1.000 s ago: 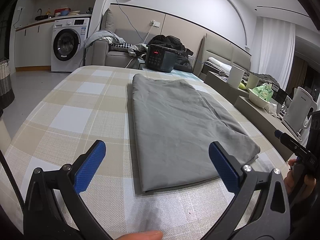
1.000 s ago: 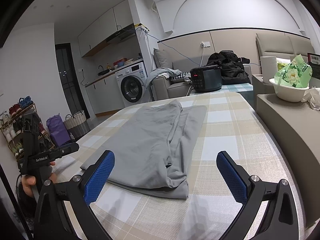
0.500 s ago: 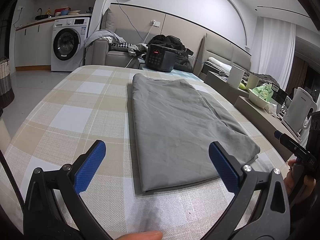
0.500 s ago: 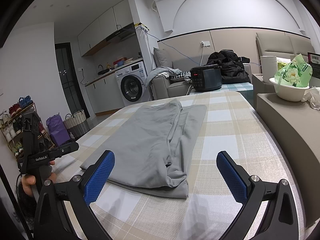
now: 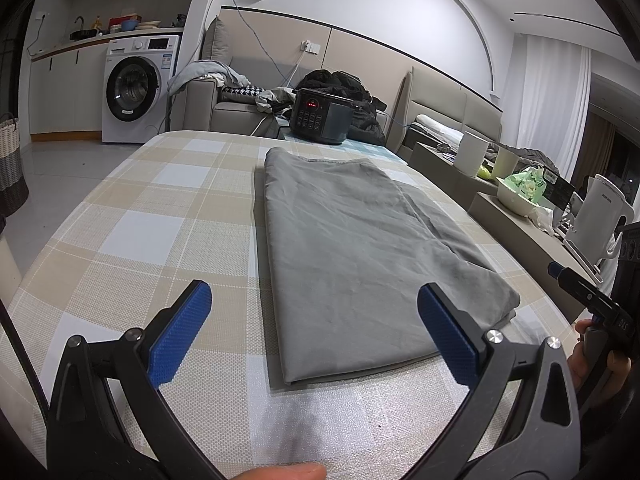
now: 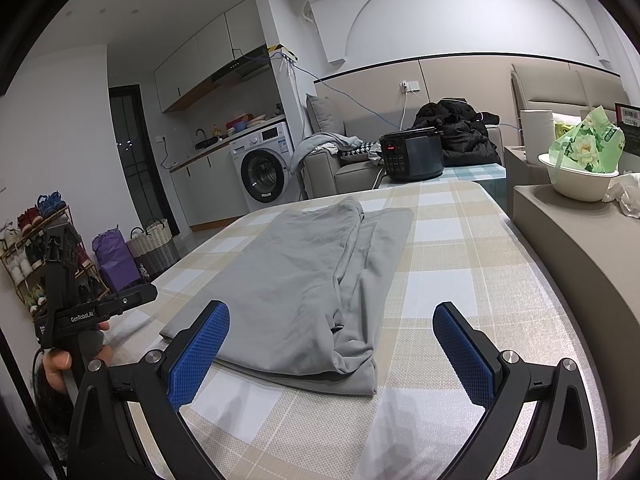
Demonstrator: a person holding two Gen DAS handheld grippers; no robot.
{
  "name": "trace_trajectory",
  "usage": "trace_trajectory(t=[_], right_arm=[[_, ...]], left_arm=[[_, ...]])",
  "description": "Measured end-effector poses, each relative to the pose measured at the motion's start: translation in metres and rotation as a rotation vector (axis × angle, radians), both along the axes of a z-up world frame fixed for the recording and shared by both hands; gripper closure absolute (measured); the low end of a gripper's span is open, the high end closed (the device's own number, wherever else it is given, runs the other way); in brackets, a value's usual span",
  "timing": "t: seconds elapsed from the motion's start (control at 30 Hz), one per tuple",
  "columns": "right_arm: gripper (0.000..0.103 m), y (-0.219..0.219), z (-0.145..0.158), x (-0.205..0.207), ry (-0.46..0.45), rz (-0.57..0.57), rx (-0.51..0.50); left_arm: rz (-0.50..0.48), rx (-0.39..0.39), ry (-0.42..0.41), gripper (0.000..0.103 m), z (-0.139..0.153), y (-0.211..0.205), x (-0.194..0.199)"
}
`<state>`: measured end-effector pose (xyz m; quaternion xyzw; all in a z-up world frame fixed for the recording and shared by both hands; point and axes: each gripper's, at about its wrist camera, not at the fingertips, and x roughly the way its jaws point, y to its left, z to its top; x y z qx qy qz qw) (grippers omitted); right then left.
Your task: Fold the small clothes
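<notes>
A grey garment (image 5: 352, 248) lies folded lengthwise and flat on the checked table (image 5: 160, 216). In the right wrist view the same grey garment (image 6: 316, 280) shows its bunched near corner toward me. My left gripper (image 5: 314, 330) hovers open just short of the garment's near hem, its blue pads empty. My right gripper (image 6: 330, 342) is open too, held above the garment's near right corner with nothing between the pads. Each view catches the other gripper held in a hand at the table's edge.
A black rice cooker (image 5: 320, 120) stands past the table's far end. A low beige counter (image 6: 580, 248) with a white bowl (image 6: 580, 184) and a kettle (image 5: 604, 216) runs along the table's right side. A washing machine (image 5: 134, 88) and baskets (image 6: 154, 246) stand off to the left.
</notes>
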<state>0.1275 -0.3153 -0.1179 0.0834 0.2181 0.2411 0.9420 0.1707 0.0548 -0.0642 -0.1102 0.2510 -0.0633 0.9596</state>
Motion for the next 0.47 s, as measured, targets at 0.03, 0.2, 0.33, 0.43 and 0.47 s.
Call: trace_trajectory(t=[0.03,0.2,0.33,0.43,0.47], right_arm=[[0.000,-0.0003,-0.0004,0.0000,0.000,0.000,0.000],[0.000,-0.0002,-0.0003,0.0000,0.001,0.000,0.000],[0.000,-0.0004,-0.0002,-0.0001,0.000,0.000,0.000],[0.000,-0.0004,-0.0001,0.0000,0.001,0.000,0.000],[0.000,-0.0003,-0.0001,0.0000,0.001,0.000,-0.001]], left_arm=[[-0.001,0.000,0.000,0.001,-0.0003,-0.0005,0.0001],[-0.006,-0.001,-0.006,0.001,-0.0014,-0.0002,0.0006],[-0.010,0.000,-0.013,0.001,-0.0009,-0.0006,-0.0022],[-0.006,0.003,-0.015,0.001,-0.0005,-0.0012,-0.0035],[-0.005,0.004,-0.015,0.001,0.0008,-0.0013,-0.0040]])
